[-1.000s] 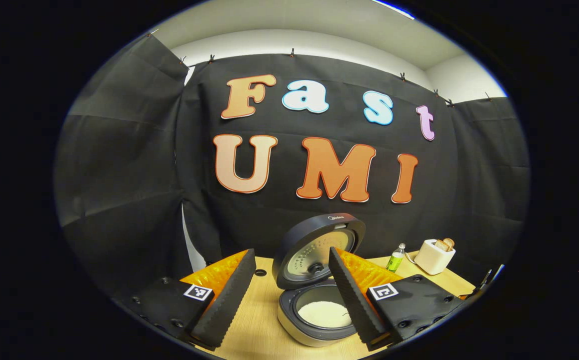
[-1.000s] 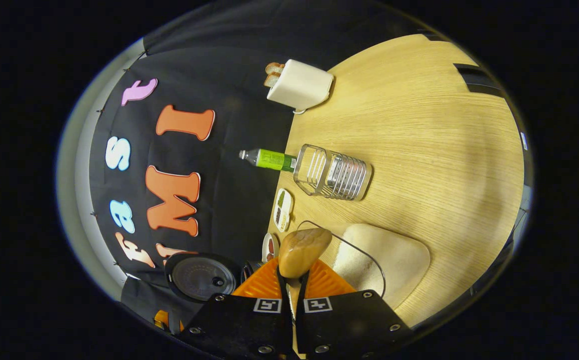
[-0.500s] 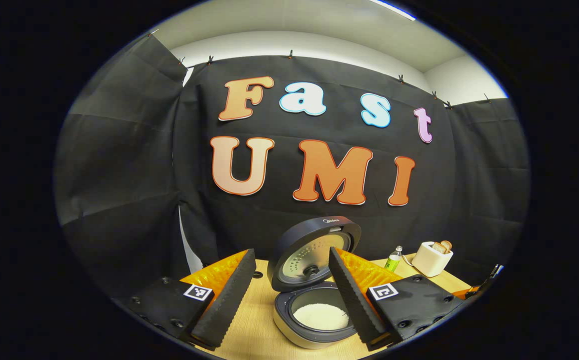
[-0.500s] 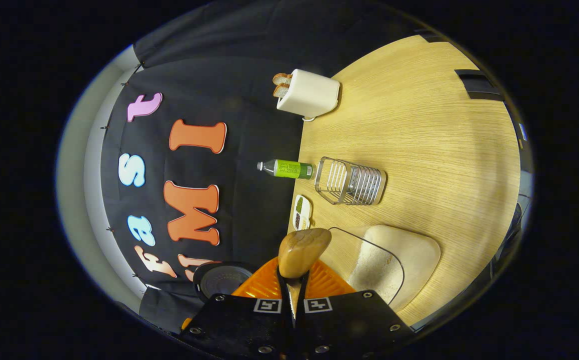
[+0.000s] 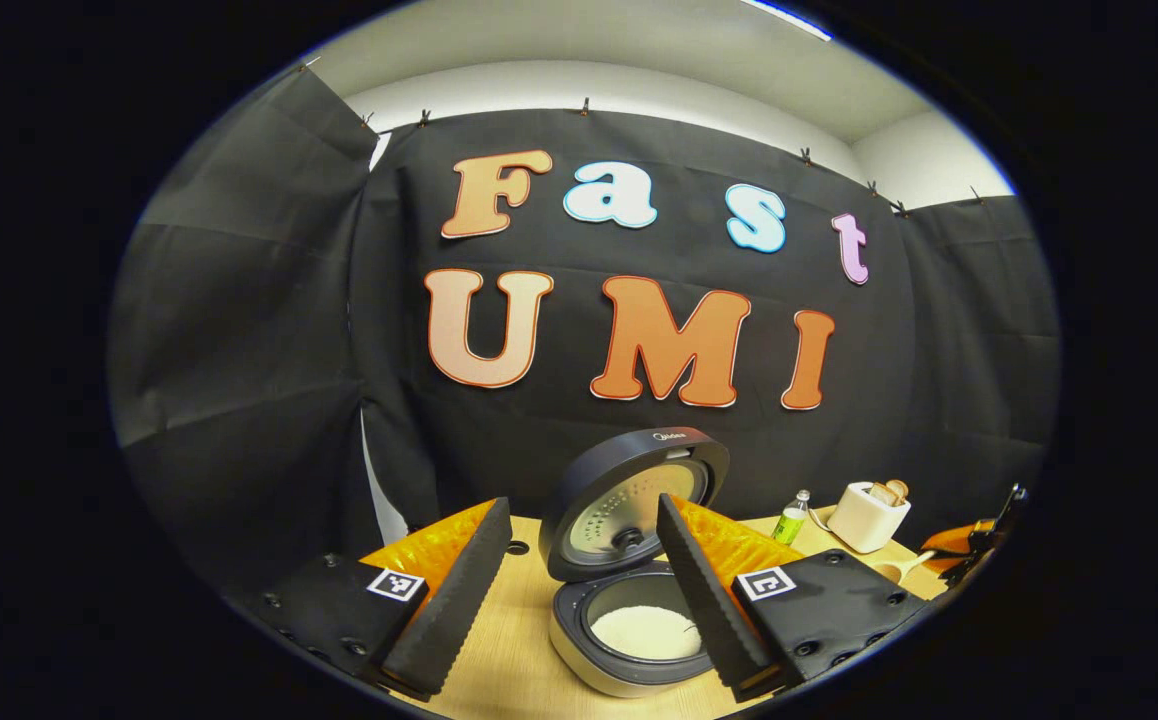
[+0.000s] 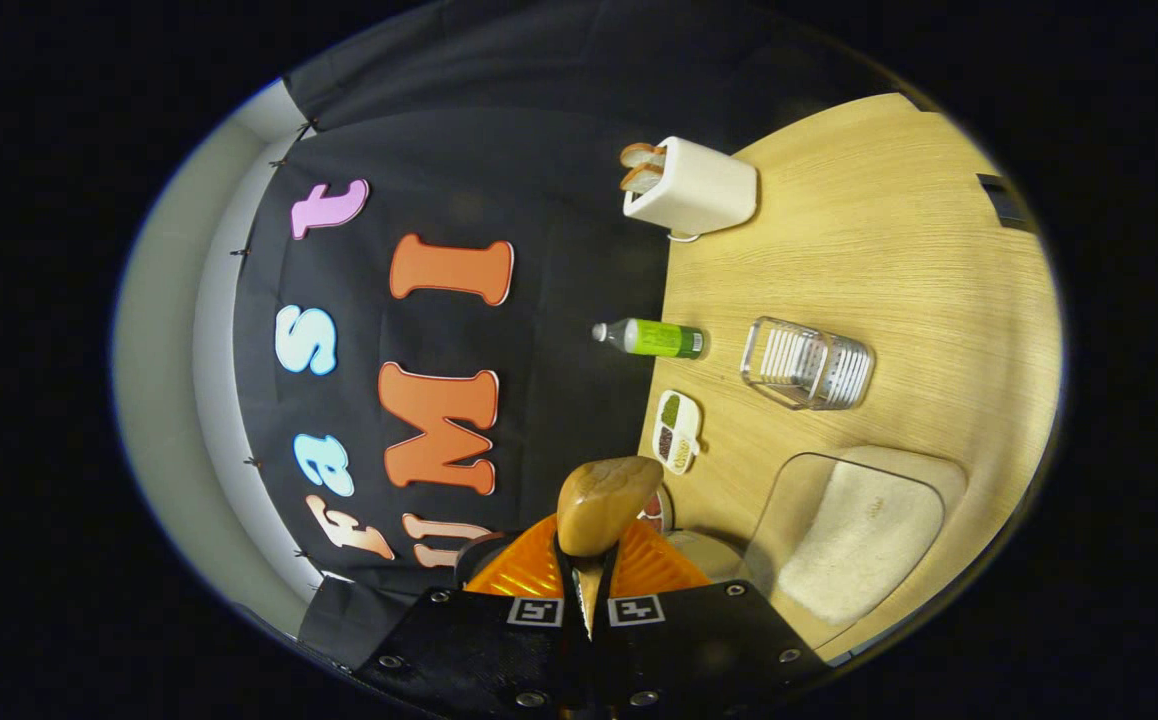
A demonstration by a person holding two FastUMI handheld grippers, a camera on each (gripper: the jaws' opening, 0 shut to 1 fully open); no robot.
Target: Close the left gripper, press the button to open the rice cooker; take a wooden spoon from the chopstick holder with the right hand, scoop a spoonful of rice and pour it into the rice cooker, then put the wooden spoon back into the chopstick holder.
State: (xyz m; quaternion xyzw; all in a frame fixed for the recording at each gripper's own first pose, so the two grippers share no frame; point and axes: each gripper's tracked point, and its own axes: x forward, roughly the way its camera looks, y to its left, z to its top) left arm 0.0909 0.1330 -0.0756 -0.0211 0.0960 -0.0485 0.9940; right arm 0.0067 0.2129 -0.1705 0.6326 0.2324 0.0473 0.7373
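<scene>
Swinging my right hand-held gripper (image 6: pixel 586 590), pinching the spoon (image 6: pixel 604 505), away from the cooker (image 5: pixel 629 610) toward the holder (image 6: pixel 807 364). Rice prob. poured; left gripper (image 5: pixel 579 590) spread.

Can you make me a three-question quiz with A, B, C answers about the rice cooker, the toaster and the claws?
1. Where is the wooden spoon?
A. Pinched in the right claw
B. Lying in the rice cooker
C. On top of the toaster

2. How many slices of bread stick out of the toaster?
A. None
B. Two
C. Five

3. How is the rice cooker's lid?
A. Shut tight
B. Taken off and on the table
C. Standing open

Answers:
1. A, the spoon sticks out from between that claw's two fingers in the right gripper view.
2. B, two brown-edged slices poke out of its top.
3. C, the lid stands up behind the pot, and white rice shows inside.
</scene>
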